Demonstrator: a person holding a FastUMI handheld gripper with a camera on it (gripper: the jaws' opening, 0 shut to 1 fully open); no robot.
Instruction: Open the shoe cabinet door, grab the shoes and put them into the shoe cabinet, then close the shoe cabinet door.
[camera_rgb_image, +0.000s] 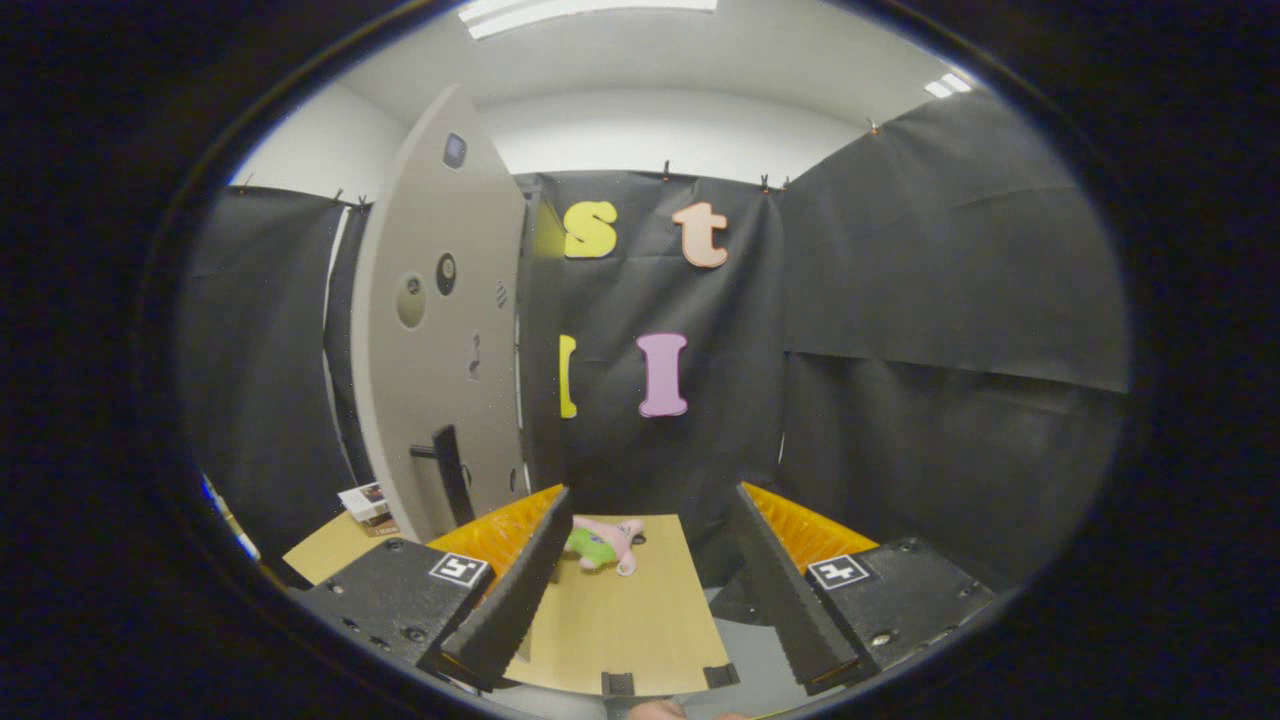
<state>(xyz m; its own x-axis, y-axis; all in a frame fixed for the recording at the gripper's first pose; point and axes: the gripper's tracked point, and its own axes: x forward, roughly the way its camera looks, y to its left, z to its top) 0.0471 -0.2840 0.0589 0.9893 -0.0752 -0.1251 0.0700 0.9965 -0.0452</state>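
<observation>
**user_a:** Two questions on the shoes (603, 543): how would they handle, and where do I grab?

**user_b:** Going by looks, they're one small pink lump with a lime green patch, more like plush than leather. I honestly can't tell if it's a pair or a single piece. My guess is very light, soft and squashy, not slippery and not fragile. They'd give under the pads, so I'd pinch across the fattest part of the pink body and not a floppy end.

**user_a:** Where are they relative to the claw (651, 492)?

**user_b:** Lying on the tan table (620, 630), just ahead of the left finger (520, 590) and close to its tip, towards the inside of the gap. The finger's edge hides a bit of the green side. The claw itself is released, with both fingers spread wide, holding nothing and touching nothing.

**user_a:** And the cabinet?

**user_b:** Beyond the left finger and off to that side there's a tall grey cabinet door (430, 380) with a black handle (448, 472) low down. It's seen at a slant, so I can't say for sure if it's open or closed. The handle looks stiff and easy to hook, and I reckon that comes before the shoes. A small box (366, 502) sits on the table further left, next to the door's foot.
</observation>
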